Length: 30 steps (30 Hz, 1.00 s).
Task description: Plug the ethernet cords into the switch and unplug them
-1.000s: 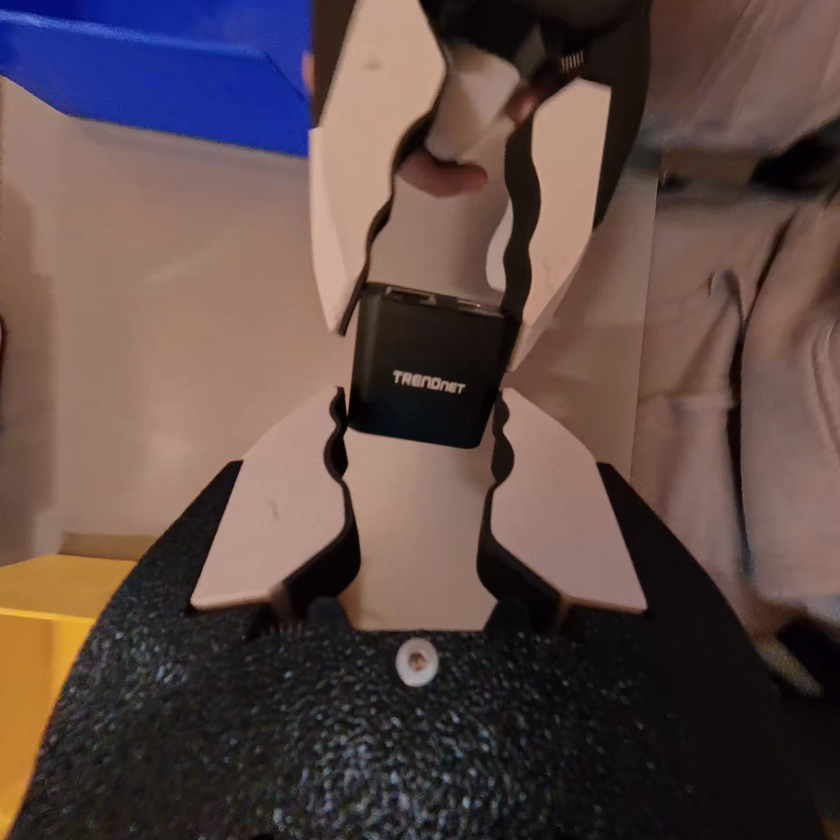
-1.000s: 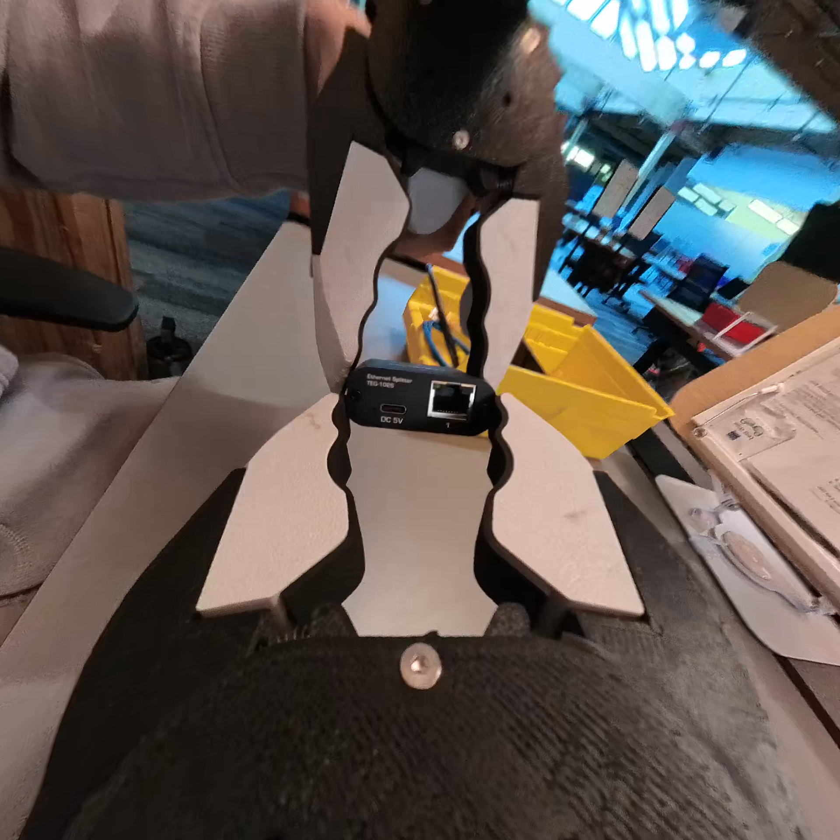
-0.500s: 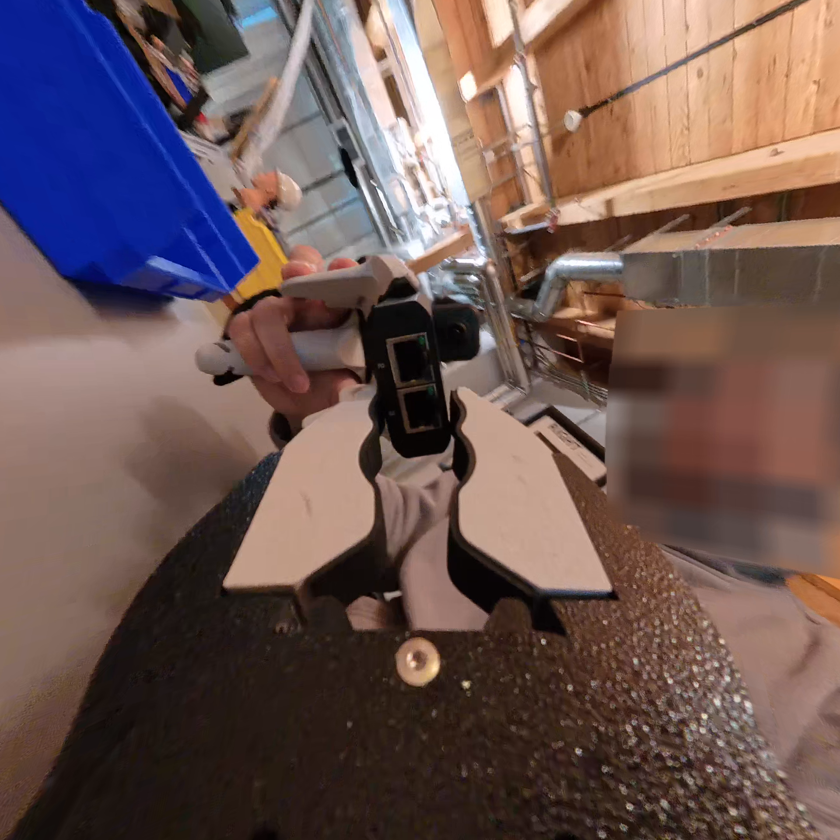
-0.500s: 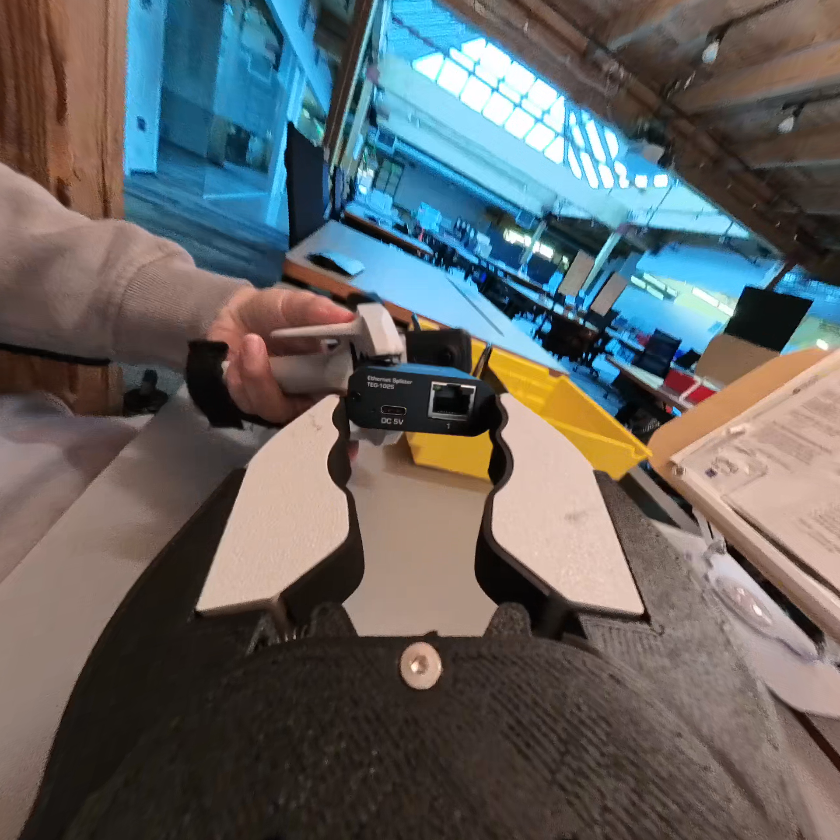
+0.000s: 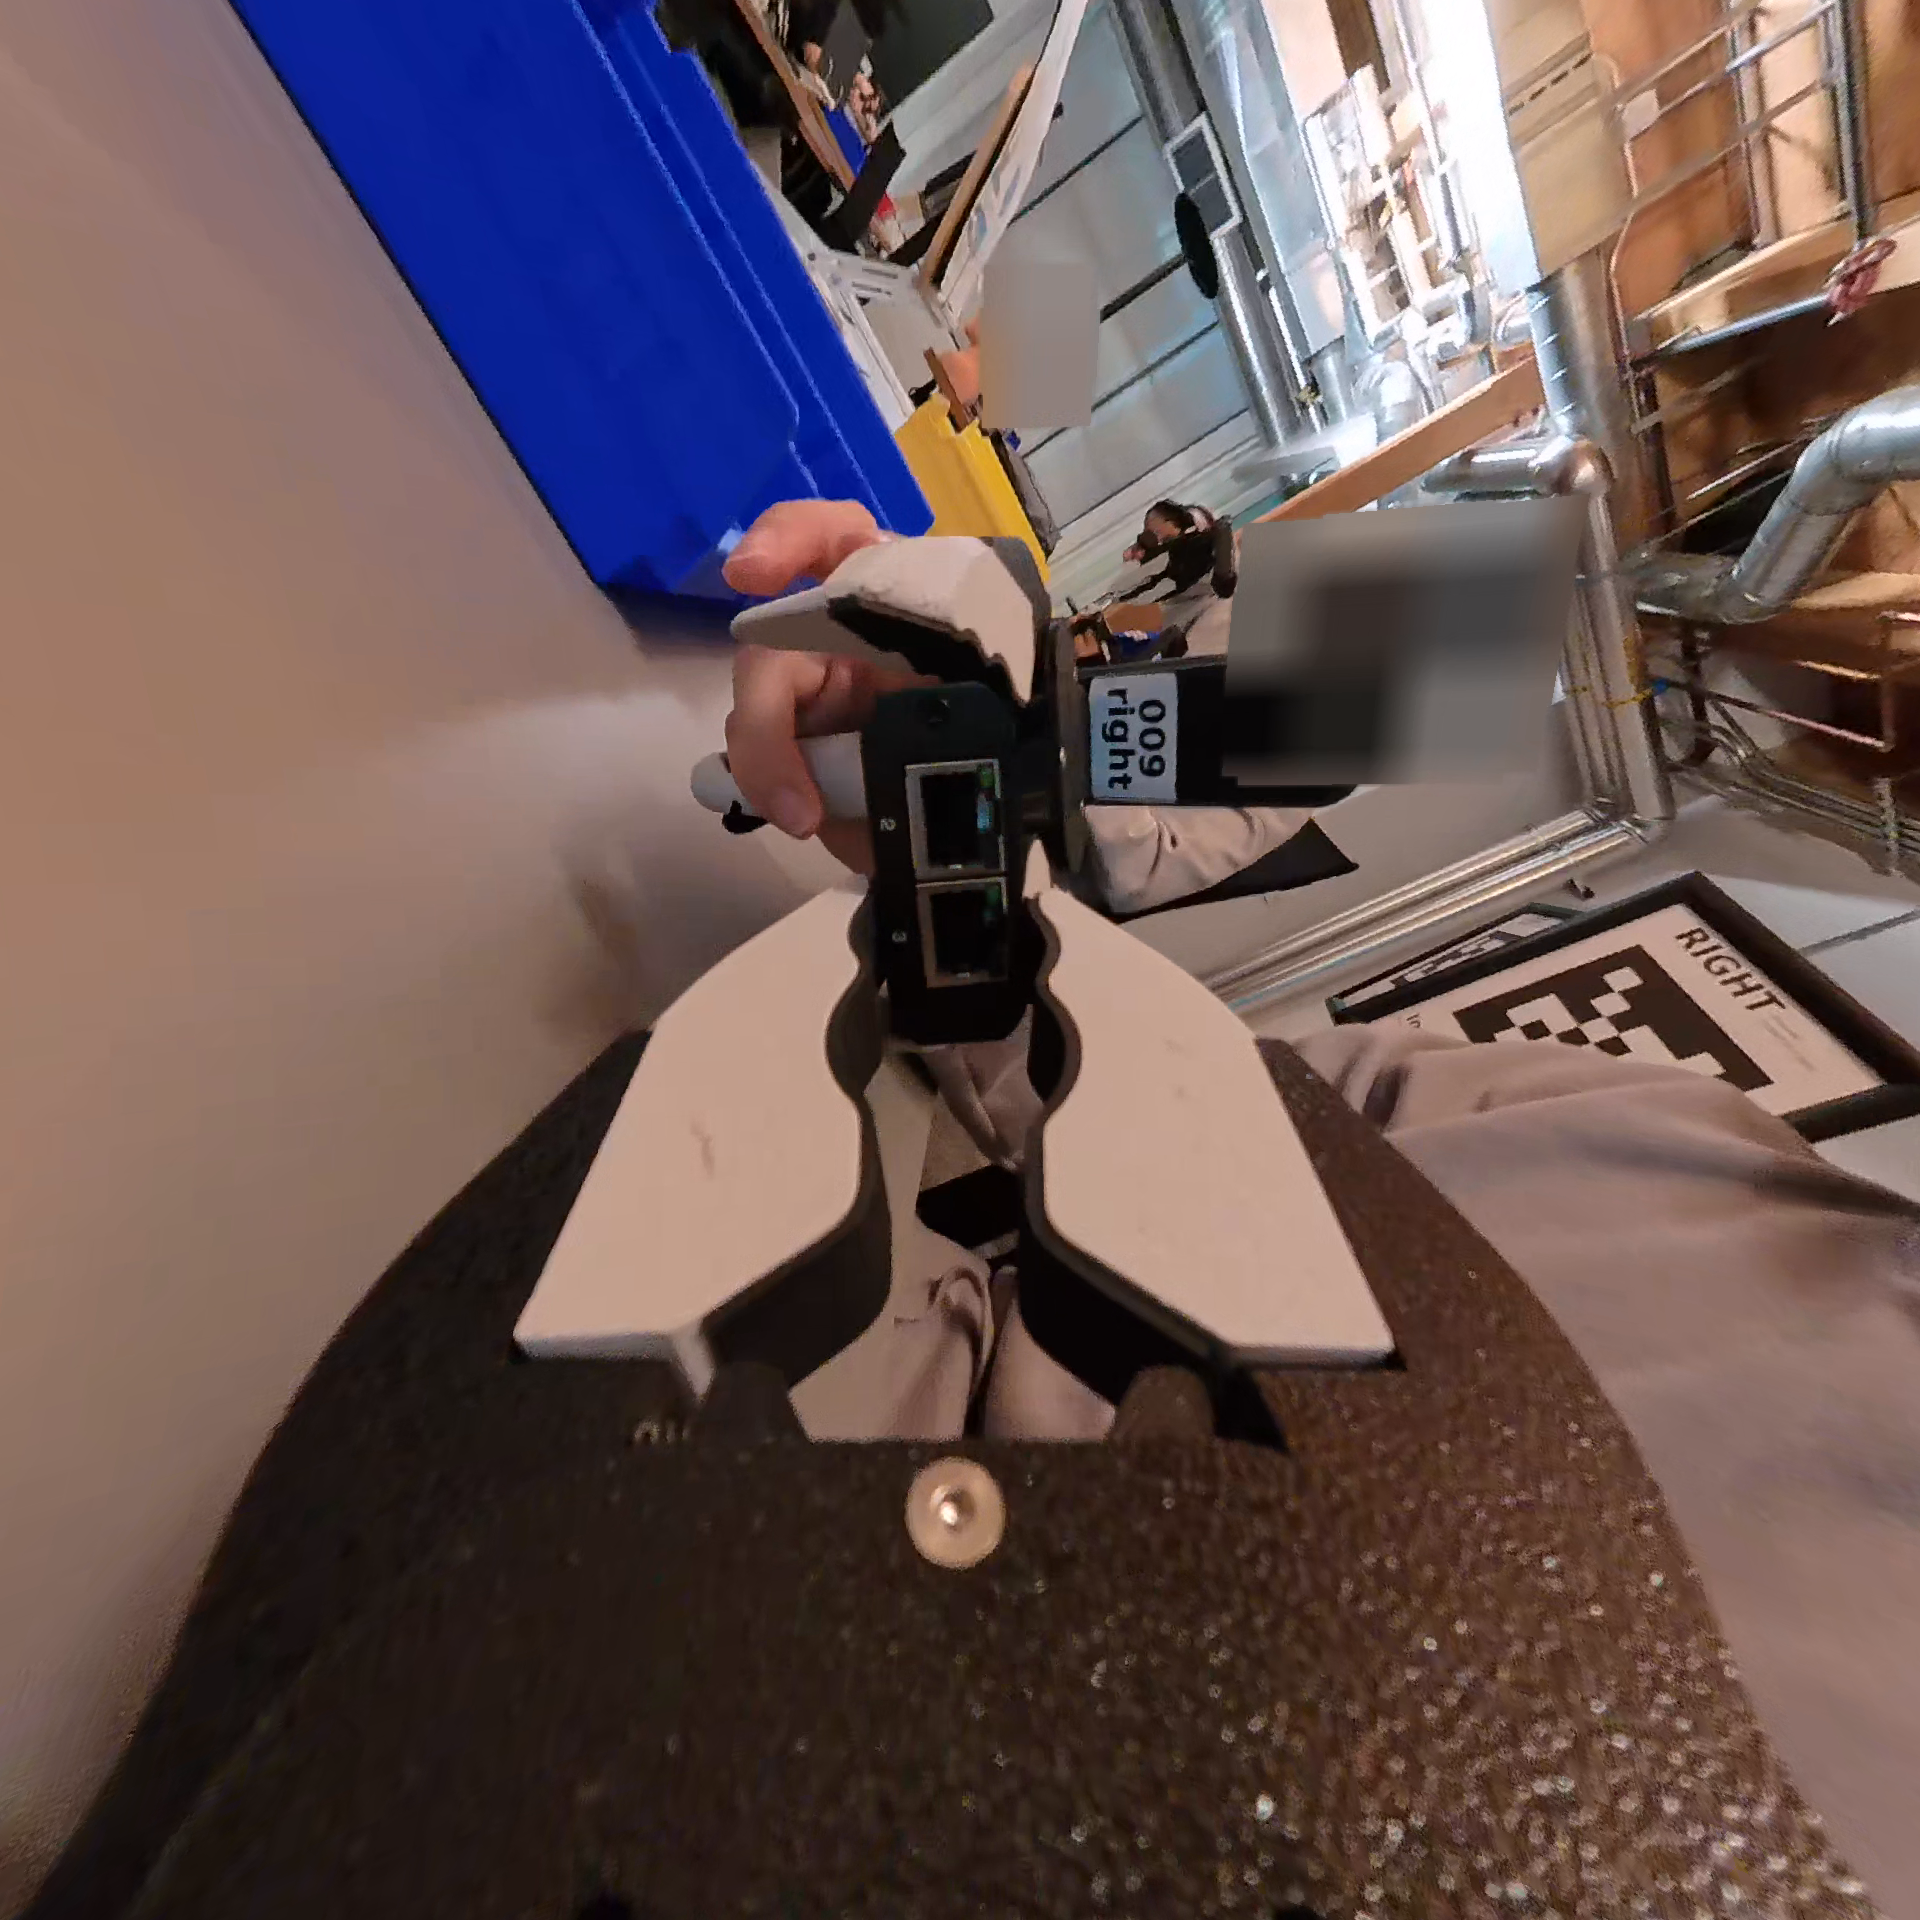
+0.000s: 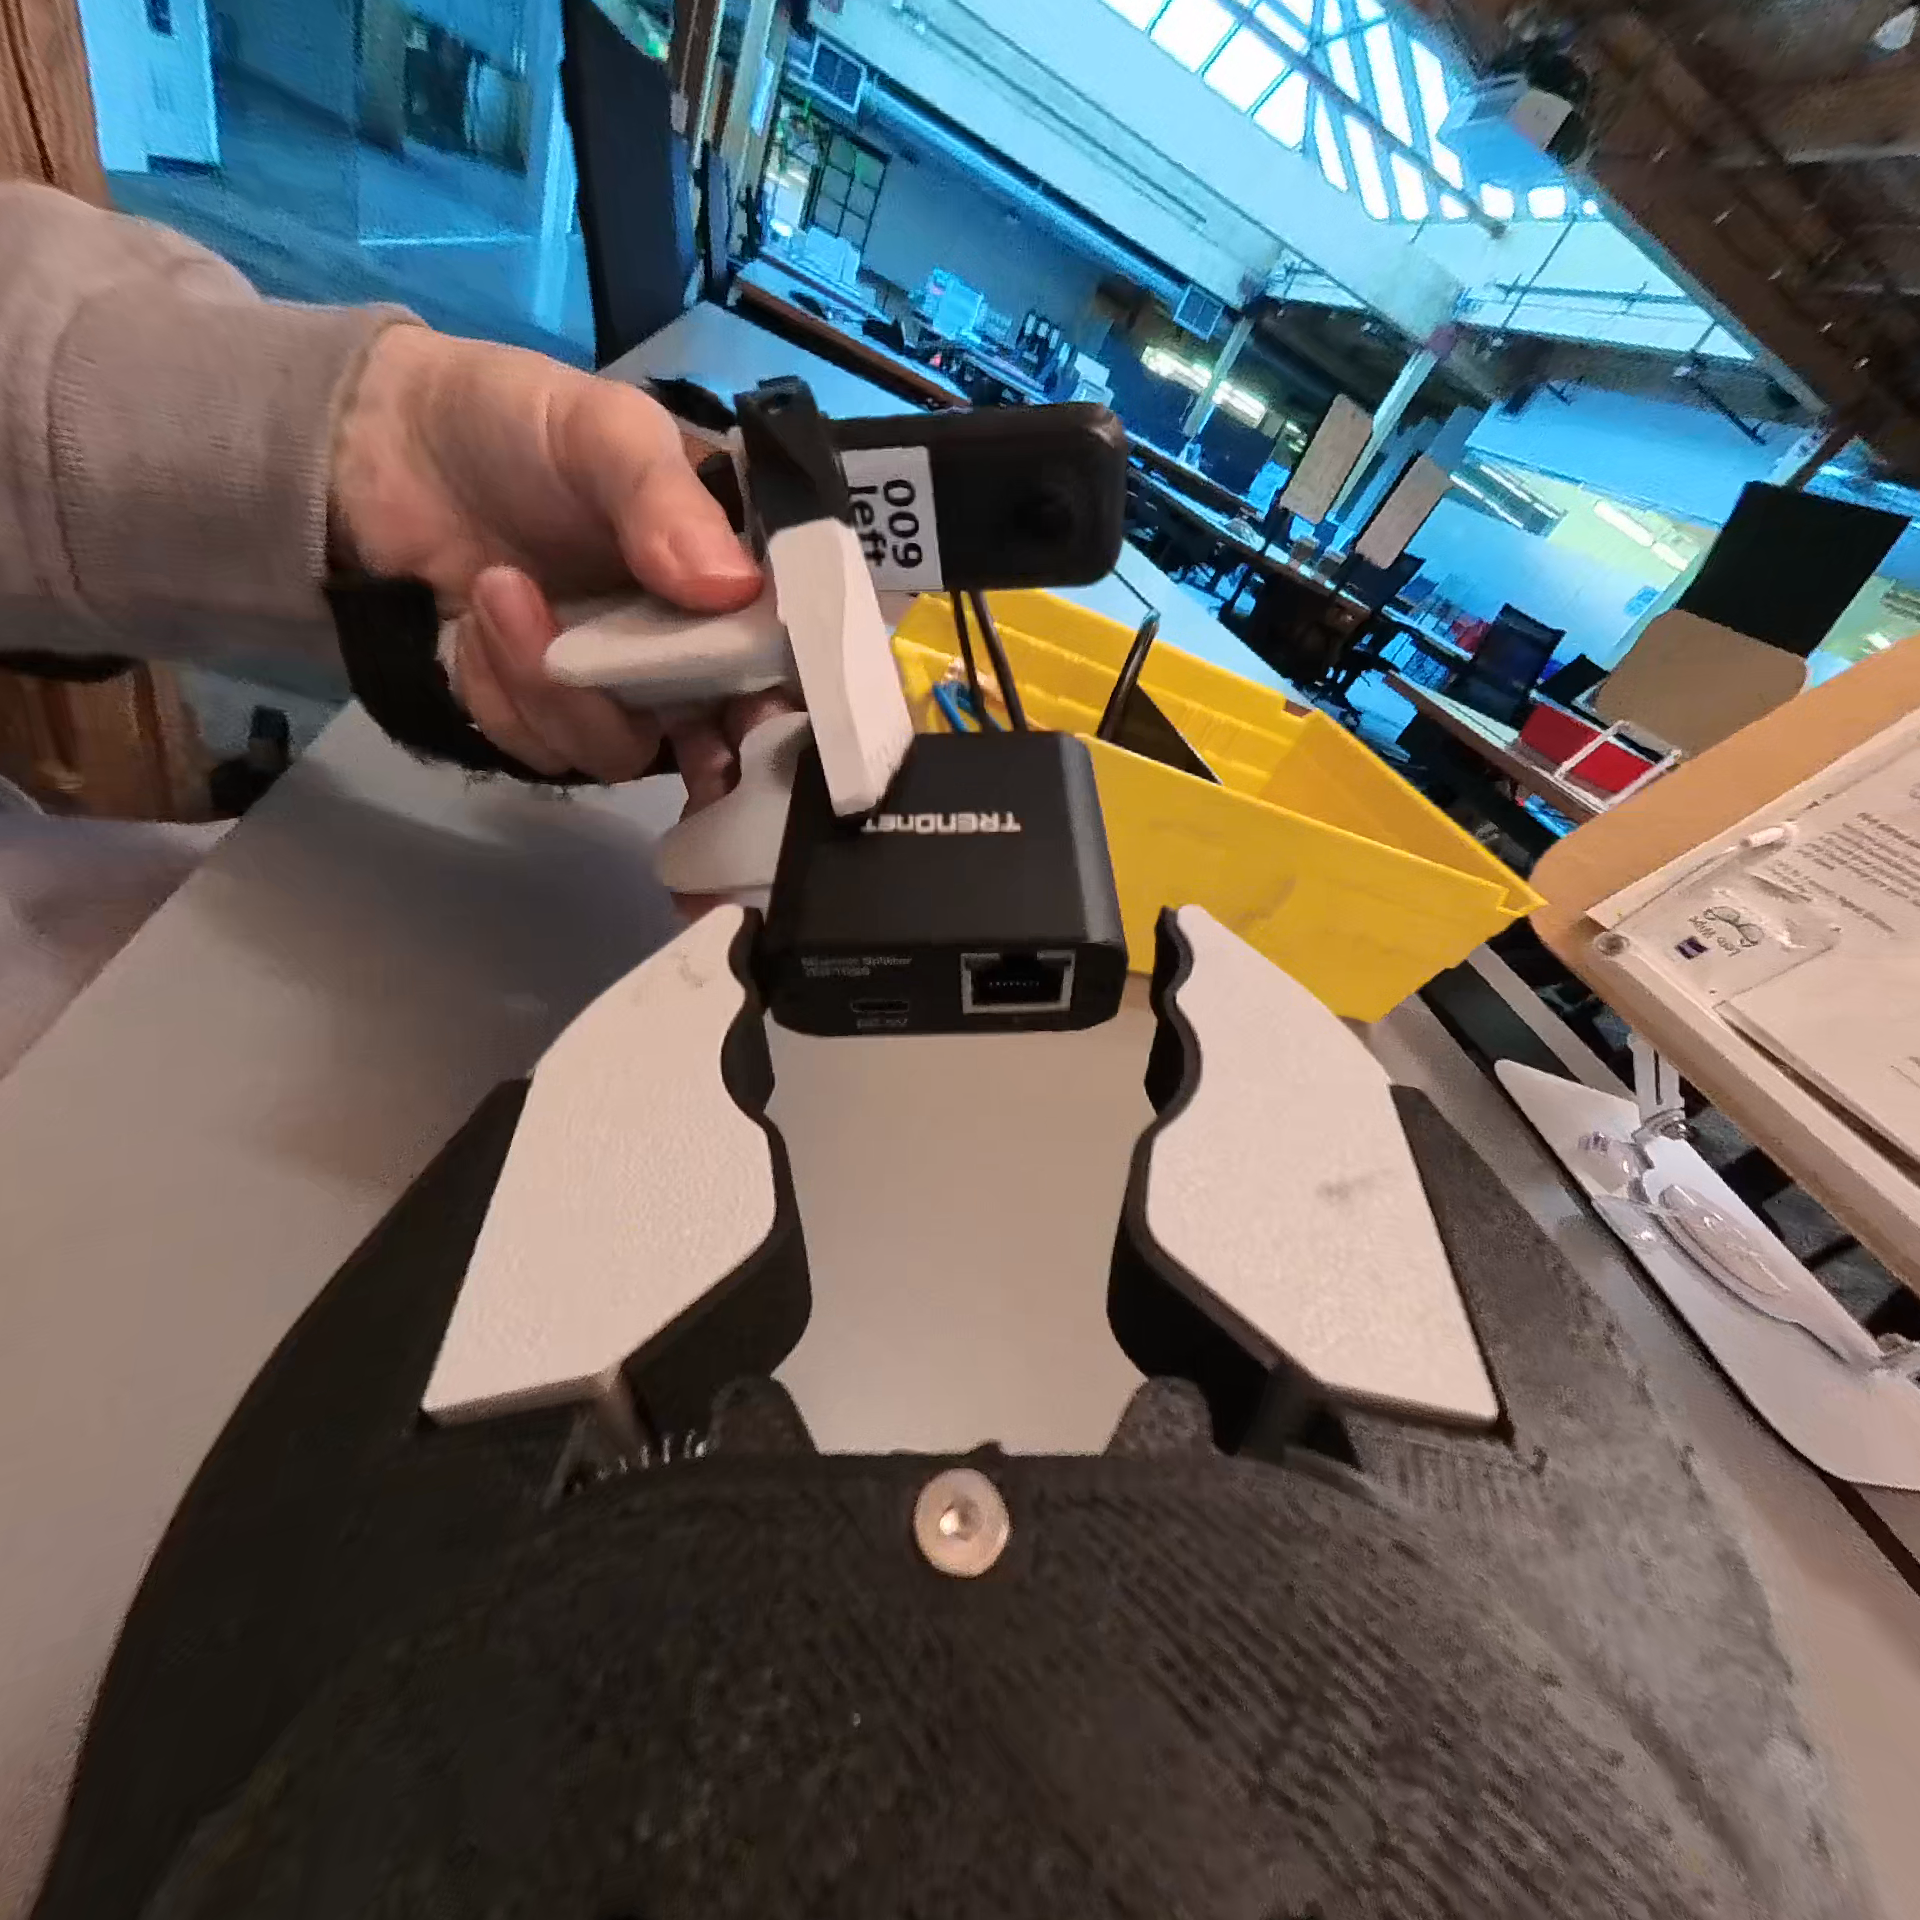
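Small black switch (image 5: 951, 883) is up off the worktop (image 6: 260, 1039), held in the air between both grippers. Left gripper (image 5: 951, 971) has its jaws closed on the lower end of the switch, pads pressing both narrow sides; in the left wrist view two empty network ports face the camera, stacked one above the other. Right gripper (image 6: 951, 971) has its jaws spread a bit wider than the switch (image 6: 940, 894): left fingertip looks to be touching the box, right fingertip shows a thin gap, so probably loose rather than clamped, hard to be sure from this angle. In the right wrist view the switch end facing the camera has one empty network port and a small slot-type port beside it. One white finger (image 6: 831, 665) of the left gripper lies across the top face of the switch. A hand (image 6: 520, 561) in a grey sleeve squeezes the left gripper's handle; another hand (image 5: 779, 717) holds the right gripper's handle. Yellow bin (image 6: 1247, 831) sits on the worktop behind the switch with blue and black cords (image 6: 971, 686) sticking out of it. Blue bin (image 5: 582, 291) stands toward the worktop's far edge. Clear stand with papers (image 6: 1787, 997) is at the right edge.
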### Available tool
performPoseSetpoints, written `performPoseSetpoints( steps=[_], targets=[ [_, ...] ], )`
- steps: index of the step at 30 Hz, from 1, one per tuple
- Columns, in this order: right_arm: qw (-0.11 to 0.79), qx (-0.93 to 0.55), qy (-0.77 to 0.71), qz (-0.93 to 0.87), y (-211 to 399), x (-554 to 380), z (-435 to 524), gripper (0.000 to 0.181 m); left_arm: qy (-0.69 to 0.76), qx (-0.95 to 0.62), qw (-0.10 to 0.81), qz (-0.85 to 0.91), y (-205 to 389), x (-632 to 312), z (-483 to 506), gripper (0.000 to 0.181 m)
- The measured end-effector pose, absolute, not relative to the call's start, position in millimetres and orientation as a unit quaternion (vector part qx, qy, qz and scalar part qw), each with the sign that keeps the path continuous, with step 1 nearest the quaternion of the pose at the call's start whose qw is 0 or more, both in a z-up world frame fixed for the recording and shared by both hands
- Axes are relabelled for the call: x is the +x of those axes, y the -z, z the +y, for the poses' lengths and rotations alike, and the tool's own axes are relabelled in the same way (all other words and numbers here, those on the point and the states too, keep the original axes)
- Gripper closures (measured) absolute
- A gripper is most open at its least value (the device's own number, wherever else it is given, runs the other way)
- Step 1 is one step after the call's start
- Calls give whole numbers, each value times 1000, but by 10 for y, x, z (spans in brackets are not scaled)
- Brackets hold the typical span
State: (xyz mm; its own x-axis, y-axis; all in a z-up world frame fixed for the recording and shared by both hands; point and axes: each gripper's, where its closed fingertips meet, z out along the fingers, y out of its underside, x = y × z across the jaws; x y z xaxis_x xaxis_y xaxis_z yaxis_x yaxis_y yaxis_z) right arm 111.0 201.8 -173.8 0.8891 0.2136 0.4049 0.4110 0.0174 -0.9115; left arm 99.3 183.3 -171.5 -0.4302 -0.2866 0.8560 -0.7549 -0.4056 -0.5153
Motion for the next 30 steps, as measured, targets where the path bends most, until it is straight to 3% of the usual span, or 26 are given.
performPoseSetpoints(
  steps=[6, 16, 30],
  targets=[
    [687, -689, 58, -224, 1718, 1034, 2059, 119, -672, 508, 172, -510, 1710, 988, 1868, 158],
    [681, -703, 78, -191, 1785, 1106, 2152, 119, -678, 541, 124, -481, 1723, 1075, 1974, 158],
    [715, -682, 50, -145, 1687, 1126, 2151, 119, -694, 545, 136, -449, 1683, 1094, 1965, 158]
  ],
)
